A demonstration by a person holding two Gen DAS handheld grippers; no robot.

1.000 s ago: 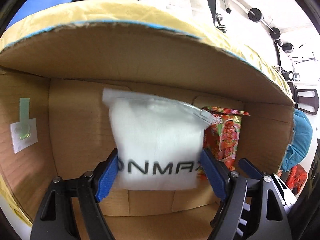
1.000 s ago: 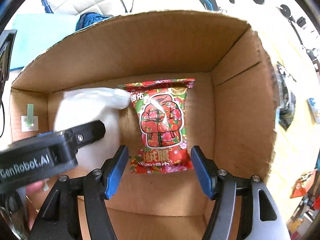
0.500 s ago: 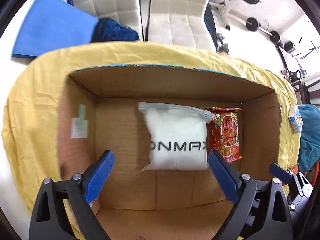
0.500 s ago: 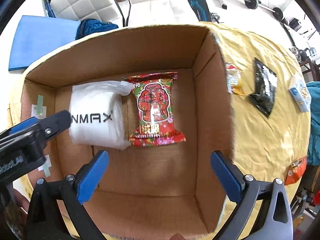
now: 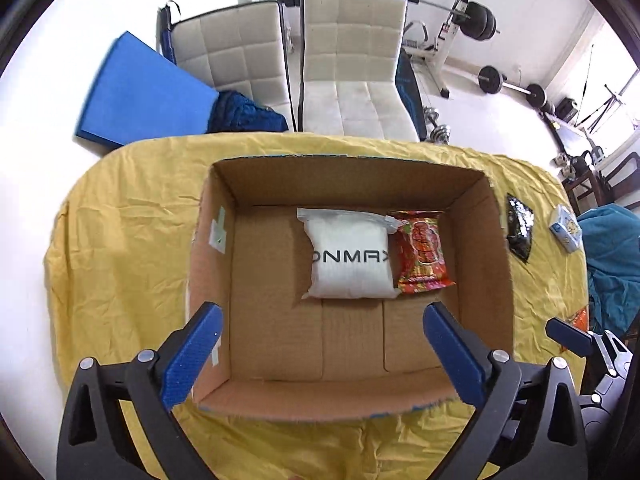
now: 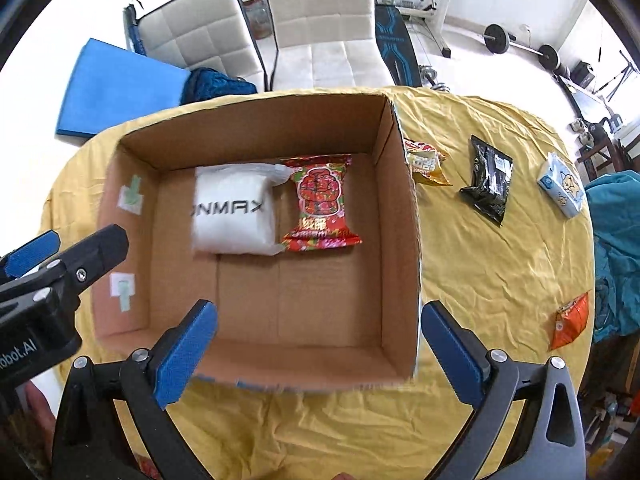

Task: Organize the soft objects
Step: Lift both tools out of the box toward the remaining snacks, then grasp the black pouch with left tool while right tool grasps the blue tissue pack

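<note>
An open cardboard box stands on a yellow cloth. On its floor, at the far side, a white zip pouch printed in black letters lies flat beside a red snack packet. The two touch along one edge. My left gripper hangs above the box's near left part, its jaws opening wide with nothing between them. My right gripper is open and empty above the near right part. Each gripper shows at the edge of the other's view.
Right of the box on the yellow cloth lie a yellow snack bag, a black packet, a blue-and-white tissue pack and an orange packet. A teal cloth hangs at the right edge. White chairs stand behind.
Both grippers let go and spread wide, then rose out of the box. The white pouch and the red packet stay lying on the box floor.
</note>
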